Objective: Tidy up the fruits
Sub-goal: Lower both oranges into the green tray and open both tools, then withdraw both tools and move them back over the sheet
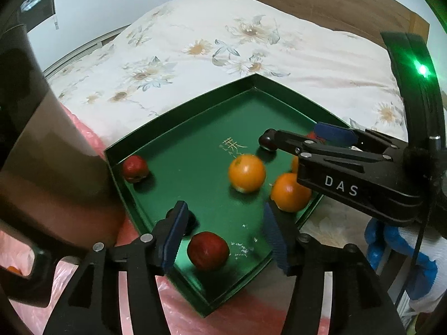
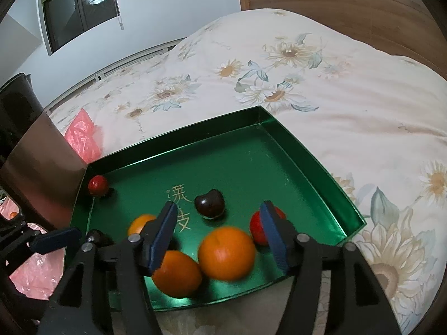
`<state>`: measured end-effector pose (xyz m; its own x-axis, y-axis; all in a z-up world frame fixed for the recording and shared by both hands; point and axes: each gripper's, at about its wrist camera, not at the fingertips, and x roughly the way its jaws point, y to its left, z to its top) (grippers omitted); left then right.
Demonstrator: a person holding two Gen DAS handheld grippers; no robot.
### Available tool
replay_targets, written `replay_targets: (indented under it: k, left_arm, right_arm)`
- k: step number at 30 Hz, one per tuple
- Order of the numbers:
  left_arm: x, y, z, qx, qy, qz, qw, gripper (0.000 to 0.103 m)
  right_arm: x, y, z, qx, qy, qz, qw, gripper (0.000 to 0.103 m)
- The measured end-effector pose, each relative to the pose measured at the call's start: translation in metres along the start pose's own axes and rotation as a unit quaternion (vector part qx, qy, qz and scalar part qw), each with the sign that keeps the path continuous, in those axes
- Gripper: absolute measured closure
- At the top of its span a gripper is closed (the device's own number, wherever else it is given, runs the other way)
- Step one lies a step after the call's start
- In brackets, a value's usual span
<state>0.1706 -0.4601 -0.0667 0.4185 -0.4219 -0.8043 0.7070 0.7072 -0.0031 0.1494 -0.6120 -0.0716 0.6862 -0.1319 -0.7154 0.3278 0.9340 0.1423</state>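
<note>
A green tray (image 1: 195,106) lies on the bed with loose fruit in it. My left gripper (image 1: 223,234) hangs open over the tray's near corner. A red apple (image 1: 208,254) lies between its fingers, and the pads are clear of it. A dark fruit (image 1: 191,220) sits behind the left finger. Two oranges (image 1: 246,172) (image 1: 290,192) and another red fruit (image 1: 135,169) lie further in. My right gripper (image 2: 218,237) stands open, with a blurred orange (image 2: 226,252) between its fingers, not pinched. Around it are more oranges (image 2: 177,273), a dark plum (image 2: 209,203) and a red fruit (image 2: 258,229).
The tray rests on a floral quilt (image 2: 307,83) before a wooden headboard (image 2: 335,0). A pink plastic bag (image 2: 83,136) and a tall dark brown container (image 1: 50,153) stand to the tray's left. A hand in a blue and white glove (image 1: 396,240) holds the right gripper.
</note>
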Motion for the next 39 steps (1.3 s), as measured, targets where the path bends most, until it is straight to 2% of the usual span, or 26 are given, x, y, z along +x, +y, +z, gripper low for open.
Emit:
replay_targets:
  k: [2,4,5,14,19,26,33,39]
  left_arm:
    - [-0.005,0.003,-0.002,-0.004,-0.002,0.0,1.0,0.053]
    - [-0.012,0.006,-0.004,-0.007,-0.005,-0.002,1.0,0.052]
    - [-0.016,0.007,-0.006,-0.008,-0.006,-0.004,0.9999,0.052]
    - [-0.048,0.021,-0.039,-0.02,0.002,-0.012,0.9997,0.052]
    - [-0.069,0.036,-0.061,-0.042,0.004,-0.006,0.9991,0.048]
    - [-0.103,0.073,-0.099,-0.082,0.006,0.023,0.9963,0.048]
    - [-0.139,0.109,-0.14,-0.119,0.006,0.077,0.9899,0.048]
    - [-0.165,0.136,-0.172,-0.145,0.003,0.108,0.9836,0.048]
  right_arm:
    - [-0.003,0.001,-0.001,0.0,-0.001,-0.001,1.0,0.022]
    - [-0.008,0.002,-0.002,0.0,-0.003,-0.003,1.0,0.011]
    - [-0.01,0.002,-0.002,-0.001,-0.004,-0.004,1.0,0.01]
    - [-0.037,0.014,-0.018,-0.007,0.001,0.0,1.0,0.006]
    - [-0.054,0.03,-0.032,-0.014,0.007,0.009,1.0,0.006]
    - [-0.081,0.065,-0.046,-0.035,0.002,0.032,0.999,0.006]
    - [-0.112,0.116,-0.062,-0.066,0.0,0.078,0.995,0.006]
    - [-0.129,0.164,-0.084,-0.097,0.01,0.114,0.989,0.006]
